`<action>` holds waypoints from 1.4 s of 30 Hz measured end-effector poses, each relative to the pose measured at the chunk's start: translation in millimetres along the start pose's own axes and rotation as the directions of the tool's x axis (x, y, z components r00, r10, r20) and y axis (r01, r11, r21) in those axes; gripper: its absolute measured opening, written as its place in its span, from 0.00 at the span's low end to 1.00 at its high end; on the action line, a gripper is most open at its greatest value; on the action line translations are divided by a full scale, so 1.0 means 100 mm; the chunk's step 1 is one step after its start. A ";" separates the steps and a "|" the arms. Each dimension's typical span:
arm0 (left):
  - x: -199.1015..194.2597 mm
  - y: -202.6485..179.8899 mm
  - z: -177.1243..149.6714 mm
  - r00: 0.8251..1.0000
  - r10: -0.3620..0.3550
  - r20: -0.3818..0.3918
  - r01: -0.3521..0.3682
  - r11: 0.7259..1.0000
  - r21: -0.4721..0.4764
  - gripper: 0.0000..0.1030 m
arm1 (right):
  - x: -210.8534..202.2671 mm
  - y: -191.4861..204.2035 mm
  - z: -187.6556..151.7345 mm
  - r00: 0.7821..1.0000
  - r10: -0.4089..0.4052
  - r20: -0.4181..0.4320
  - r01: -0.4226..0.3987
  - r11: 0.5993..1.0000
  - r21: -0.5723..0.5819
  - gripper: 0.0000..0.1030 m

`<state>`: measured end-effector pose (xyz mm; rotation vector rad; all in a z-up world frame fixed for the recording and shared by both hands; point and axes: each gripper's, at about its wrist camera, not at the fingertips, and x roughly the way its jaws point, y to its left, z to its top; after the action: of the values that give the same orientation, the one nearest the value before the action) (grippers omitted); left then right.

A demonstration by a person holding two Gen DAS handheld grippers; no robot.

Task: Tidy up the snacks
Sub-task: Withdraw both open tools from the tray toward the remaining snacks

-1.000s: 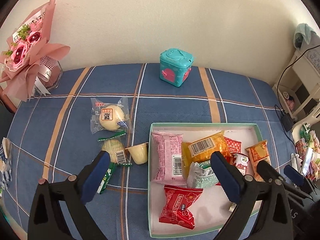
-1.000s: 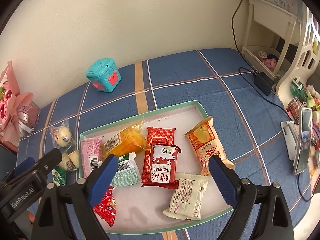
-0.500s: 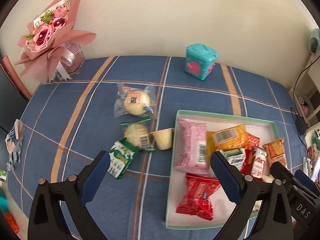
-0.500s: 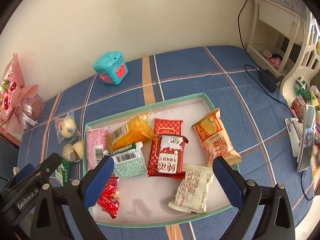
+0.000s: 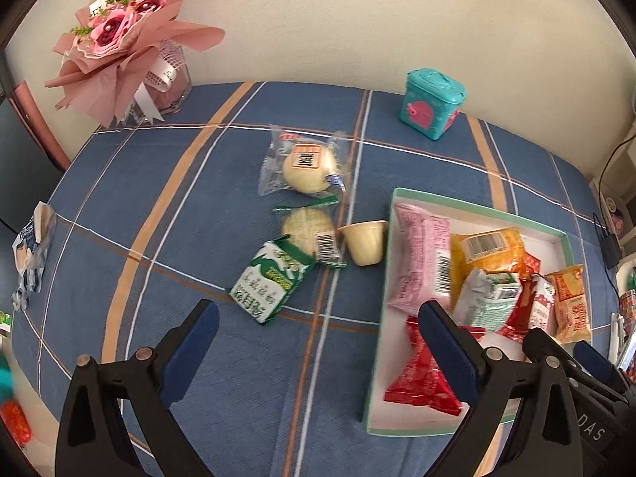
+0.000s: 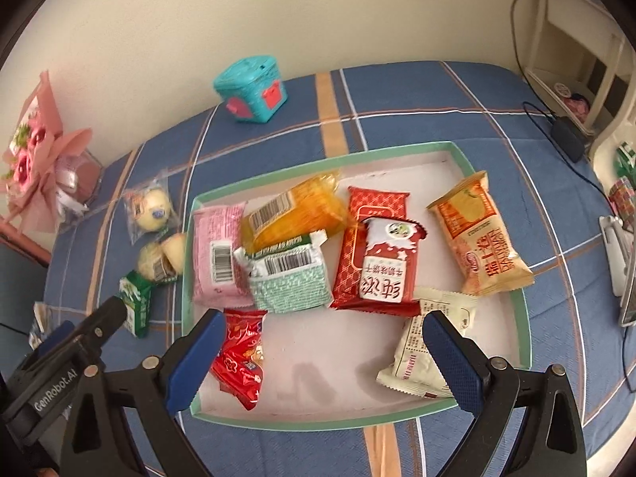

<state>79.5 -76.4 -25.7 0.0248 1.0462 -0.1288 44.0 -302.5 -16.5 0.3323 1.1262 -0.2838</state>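
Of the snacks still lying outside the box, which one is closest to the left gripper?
The green and white packet. It lies just ahead of the open left gripper, while the small cup and the two wrapped buns lie farther away.

Blue plaid cloth (image 5: 190,238) w/ orange + white stripes covers the surface. Pink paper bouquet (image 5: 119,39) at far left corner, by the cream wall (image 5: 318,12). Teal toy box (image 5: 433,103) w/ pink door near the wall, upright. Black adapter (image 6: 566,143) + cable at right edge. White shelf unit (image 6: 576,51) beyond it.
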 end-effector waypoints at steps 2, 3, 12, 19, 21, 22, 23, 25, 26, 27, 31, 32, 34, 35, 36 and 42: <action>0.01 0.04 0.00 1.000 0.007 0.009 -0.007 1.000 0.002 0.97 | 0.03 0.06 -0.01 1.000 -0.010 0.002 0.010 1.000 -0.023 0.98; 0.01 0.08 0.00 1.000 0.008 0.012 -0.008 1.000 0.002 0.97 | 0.04 0.08 -0.02 1.000 -0.007 0.002 0.007 0.999 -0.034 0.98; 0.07 0.34 0.08 0.998 -0.007 0.055 0.009 1.000 -0.025 0.97 | 0.07 0.27 -0.04 0.998 0.032 0.059 -0.027 0.996 -0.088 1.00; 0.14 0.62 0.13 0.996 -0.017 0.087 0.025 0.996 -0.088 0.97 | 0.11 0.40 -0.03 0.992 0.096 0.076 -0.089 0.992 -0.091 1.00; 0.15 0.69 0.14 0.995 -0.015 0.100 0.026 0.994 -0.103 0.97 | 0.14 0.45 -0.02 0.991 0.116 0.068 -0.109 0.989 -0.099 1.00; 0.16 0.73 0.15 0.995 -0.014 0.103 0.026 0.993 -0.113 0.97 | 0.16 0.48 -0.02 0.989 0.130 0.066 -0.123 0.987 -0.101 1.00; 0.18 0.77 0.16 0.995 -0.017 0.102 0.029 0.992 -0.120 0.97 | 0.17 0.51 -0.02 0.987 0.145 0.066 -0.138 0.985 -0.102 1.00; 0.22 0.84 0.17 0.995 -0.027 0.092 0.039 0.991 -0.129 0.97 | 0.18 0.57 -0.02 0.984 0.169 0.061 -0.163 0.981 -0.102 1.00; 0.23 0.87 0.18 0.996 -0.031 0.084 0.042 0.989 -0.138 0.97 | 0.19 0.60 -0.01 0.982 0.178 0.062 -0.171 0.980 -0.105 1.00; 0.25 0.89 0.18 0.997 -0.039 0.073 0.050 0.988 -0.148 0.97 | 0.19 0.64 -0.01 0.980 0.188 0.060 -0.180 0.978 -0.109 1.00; 0.34 0.93 0.17 0.997 -0.061 0.036 0.067 0.983 -0.171 0.97 | 0.24 0.76 0.00 0.975 0.216 0.046 -0.210 0.972 -0.111 1.00; 0.36 0.92 0.17 0.998 -0.056 0.031 0.060 0.985 -0.164 0.97 | 0.26 0.79 0.01 0.975 0.216 0.042 -0.210 0.971 -0.111 1.00; 0.41 0.89 0.16 0.999 -0.040 0.018 0.042 0.988 -0.146 0.97 | 0.29 0.85 0.01 0.976 0.215 0.032 -0.210 0.971 -0.116 1.00; 0.43 0.88 0.16 0.999 -0.041 0.016 0.042 0.989 -0.143 0.97 | 0.31 0.89 0.01 0.976 0.217 0.027 -0.212 0.970 -0.122 1.00; 0.45 0.87 0.15 0.999 -0.044 0.011 0.045 0.989 -0.142 0.97 | 0.32 0.90 0.01 0.975 0.220 0.024 -0.216 0.968 -0.126 1.00; 0.55 0.87 0.14 0.998 -0.060 -0.017 0.057 0.988 -0.141 0.97 | 0.40 0.97 0.01 0.976 0.217 0.009 -0.214 0.969 -0.121 1.00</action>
<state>128.9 3.6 -69.7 -0.1323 1.0755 -0.1086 99.0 -216.1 -41.5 0.3414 1.0698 -0.0274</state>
